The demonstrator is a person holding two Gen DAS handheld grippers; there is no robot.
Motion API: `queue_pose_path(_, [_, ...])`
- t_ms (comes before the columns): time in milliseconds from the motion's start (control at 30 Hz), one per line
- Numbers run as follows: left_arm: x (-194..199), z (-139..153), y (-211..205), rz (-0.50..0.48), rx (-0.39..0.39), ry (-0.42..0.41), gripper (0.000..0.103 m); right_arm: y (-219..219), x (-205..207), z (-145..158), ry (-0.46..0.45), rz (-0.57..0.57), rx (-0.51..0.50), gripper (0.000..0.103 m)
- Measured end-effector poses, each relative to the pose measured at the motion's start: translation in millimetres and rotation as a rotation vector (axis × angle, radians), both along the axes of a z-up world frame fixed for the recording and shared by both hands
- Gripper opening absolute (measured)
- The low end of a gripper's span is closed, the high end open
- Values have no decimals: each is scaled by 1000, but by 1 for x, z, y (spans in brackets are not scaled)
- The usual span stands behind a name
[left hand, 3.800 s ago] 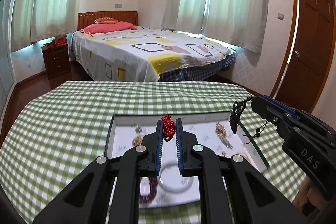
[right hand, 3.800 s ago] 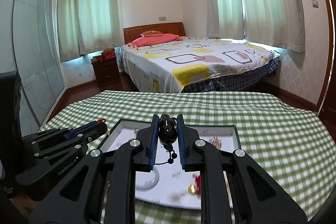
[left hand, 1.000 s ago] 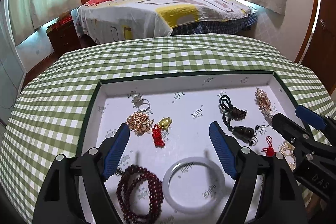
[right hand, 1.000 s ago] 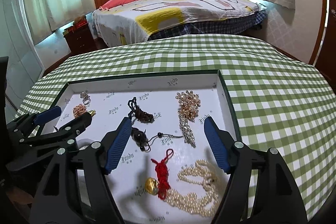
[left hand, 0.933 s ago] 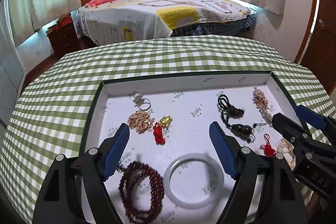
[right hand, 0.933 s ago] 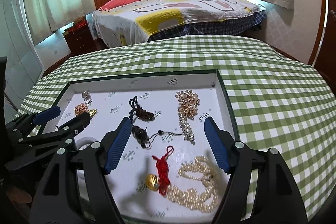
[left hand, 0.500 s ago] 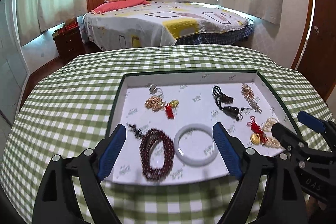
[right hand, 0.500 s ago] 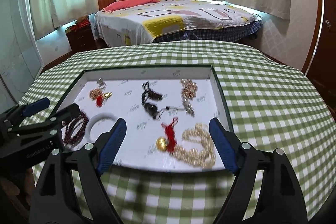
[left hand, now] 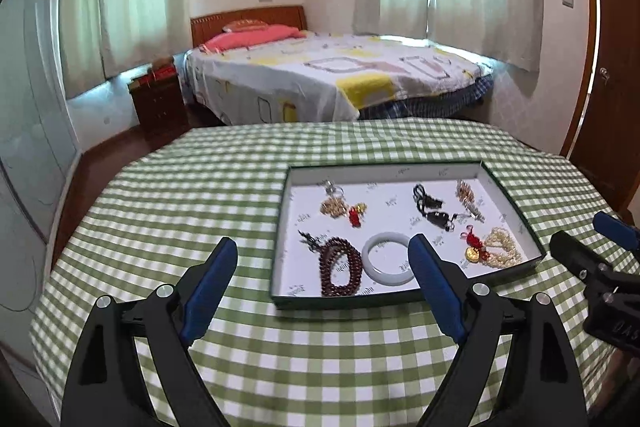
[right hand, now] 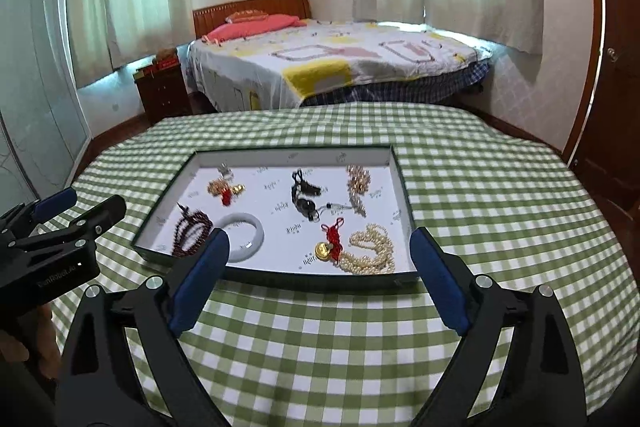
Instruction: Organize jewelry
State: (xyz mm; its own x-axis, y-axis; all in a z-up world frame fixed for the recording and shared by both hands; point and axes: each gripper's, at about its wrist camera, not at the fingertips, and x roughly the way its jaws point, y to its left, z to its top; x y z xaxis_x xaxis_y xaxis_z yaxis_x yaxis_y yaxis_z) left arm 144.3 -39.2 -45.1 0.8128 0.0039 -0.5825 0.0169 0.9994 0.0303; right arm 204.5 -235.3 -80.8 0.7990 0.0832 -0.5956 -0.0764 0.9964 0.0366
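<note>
Both grippers are up over the near side of the table w/ nothing in them: left gripper (left hand: pixel 322 287) has its blue pads spread wide, right gripper (right hand: pixel 320 275) likewise wide apart. The jewelry tray (right hand: pixel 276 277), dark-rimmed w/ white lining, sits flat on the green checked tablecloth (right hand: pixel 480 195), ahead of both. Inside it: white bangle (right hand: pixel 250 237) near the front left, dark red bead bracelet (right hand: pixel 192 231) just beside it, pearl strand (right hand: pixel 370 251) at front right touching a red knot w/ gold charm (right hand: pixel 330 243); black cord pendant (right hand: pixel 306 197) mid-tray, gold chain (right hand: pixel 358 183) at back right, small gold pieces (right hand: pixel 224 187) at back left. Bed (right hand: pixel 340 67) stands behind the table.
</note>
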Motion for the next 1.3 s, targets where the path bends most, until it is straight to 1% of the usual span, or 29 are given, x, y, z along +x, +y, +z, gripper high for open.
queue_pose_path(133, [-21, 19, 5, 10, 8, -34, 84, 2, -22, 20, -33, 16, -2, 90])
queue_pose_path(233, [-36, 29, 8, 29, 23, -40, 84, 3, -37, 34, -64, 25, -5, 91])
queue_pose_path(367, [-63, 47, 16, 48, 18, -89, 85, 4, -60, 52, -102, 38, 1, 91])
queue_pose_path(667, [-107, 76, 29, 65, -33, -147, 85, 8, -104, 82, -187, 60, 3, 92])
queue_pose_path(833, [-120, 83, 28, 56, -25, -182, 85, 9, -124, 96, -223, 67, -6, 92])
queue_pose_path(933, [-126, 86, 29, 53, -38, -196, 85, 10, -130, 100, -241, 65, -12, 92])
queue_pose_path(1300, [-130, 83, 31, 51, -53, -197, 85, 11, -134, 98, -242, 65, -12, 92])
